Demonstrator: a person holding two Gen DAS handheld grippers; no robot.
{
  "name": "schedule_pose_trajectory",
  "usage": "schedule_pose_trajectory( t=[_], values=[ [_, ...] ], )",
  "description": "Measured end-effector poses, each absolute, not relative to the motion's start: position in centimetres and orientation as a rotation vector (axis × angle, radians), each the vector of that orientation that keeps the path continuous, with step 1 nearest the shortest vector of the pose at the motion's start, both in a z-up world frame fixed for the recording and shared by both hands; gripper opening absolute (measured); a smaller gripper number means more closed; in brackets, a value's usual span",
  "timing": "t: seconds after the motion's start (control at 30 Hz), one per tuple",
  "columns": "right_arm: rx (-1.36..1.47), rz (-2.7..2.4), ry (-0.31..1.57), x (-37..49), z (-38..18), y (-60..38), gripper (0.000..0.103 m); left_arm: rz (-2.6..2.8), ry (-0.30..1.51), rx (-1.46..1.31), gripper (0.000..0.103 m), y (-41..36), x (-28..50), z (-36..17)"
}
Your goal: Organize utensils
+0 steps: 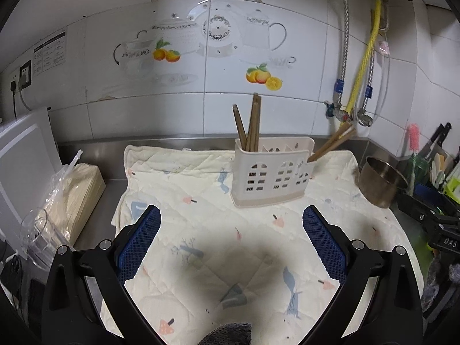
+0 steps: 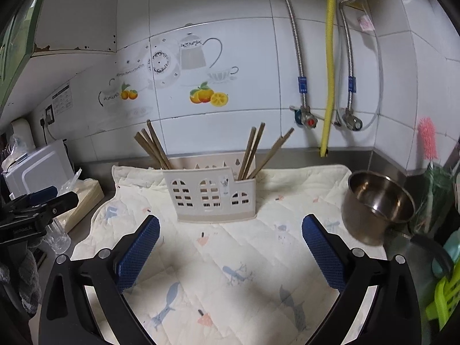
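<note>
A white plastic utensil holder (image 1: 271, 176) with window cut-outs stands upright on a patterned cream cloth (image 1: 201, 247); it also shows in the right wrist view (image 2: 211, 197). Wooden chopsticks (image 1: 250, 125) stand in its left compartment and more chopsticks (image 1: 330, 145) lean out of its right end. In the right wrist view the left bunch of chopsticks (image 2: 153, 146) and the right bunch (image 2: 258, 151) both stand in the holder. My left gripper (image 1: 231, 215) is open and empty, in front of the holder. My right gripper (image 2: 230, 224) is open and empty, just in front of the holder.
A steel pot (image 2: 376, 205) sits right of the cloth, also seen in the left wrist view (image 1: 381, 181). A box in a plastic bag (image 1: 77, 189) and a clear cup (image 1: 40, 238) lie left. Tiled wall and pipes (image 2: 327, 66) stand behind. A pink brush (image 2: 428, 138) and knives (image 1: 437, 141) stand at far right.
</note>
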State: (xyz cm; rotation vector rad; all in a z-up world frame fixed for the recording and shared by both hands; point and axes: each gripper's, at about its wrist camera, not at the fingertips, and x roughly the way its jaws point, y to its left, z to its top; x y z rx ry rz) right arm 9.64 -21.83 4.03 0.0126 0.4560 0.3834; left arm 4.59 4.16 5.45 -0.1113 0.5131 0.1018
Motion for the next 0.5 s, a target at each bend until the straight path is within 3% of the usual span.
schedule_pose_trajectory(
  t=[0.5],
  values=[
    [-0.007, 0.369, 0.498, 7.4, 2.3, -21.7, 0.096, 0.074, 0.539, -0.093, 0.098, 3.3, 2.7, 3.5]
  ],
)
